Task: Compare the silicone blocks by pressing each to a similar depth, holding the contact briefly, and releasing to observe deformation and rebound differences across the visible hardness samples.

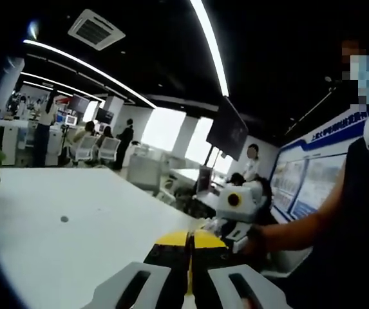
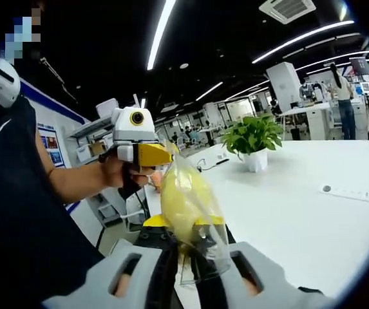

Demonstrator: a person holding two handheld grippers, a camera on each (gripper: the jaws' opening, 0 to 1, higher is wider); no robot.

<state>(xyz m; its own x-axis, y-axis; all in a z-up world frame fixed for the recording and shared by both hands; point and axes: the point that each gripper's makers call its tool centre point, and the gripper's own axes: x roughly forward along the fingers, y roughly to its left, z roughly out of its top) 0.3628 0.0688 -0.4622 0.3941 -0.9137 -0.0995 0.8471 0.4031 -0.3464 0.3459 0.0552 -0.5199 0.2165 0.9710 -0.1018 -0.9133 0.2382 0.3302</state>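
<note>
My right gripper (image 2: 185, 222) is shut on a clear plastic bag (image 2: 200, 248) with a yellow lump (image 2: 183, 199) inside it. The bag stands up between the yellow-tipped jaws and hides part of them. A person's hand holds my left gripper (image 2: 165, 156) up at the left of the right gripper view, with its yellow jaws close to the bag's top. I cannot tell whether they touch it. In the left gripper view my left gripper (image 1: 190, 237) has its jaws together with nothing showing between them. My right gripper (image 1: 234, 232) comes in there from the right.
A wide white table (image 2: 300, 212) runs ahead, also seen as the white table (image 1: 75, 244). A potted plant (image 2: 255, 138) and a flat white strip (image 2: 348, 192) sit on it. A person's arm and dark clothes (image 2: 17, 212) are close at the left. Desks, chairs and people are far behind.
</note>
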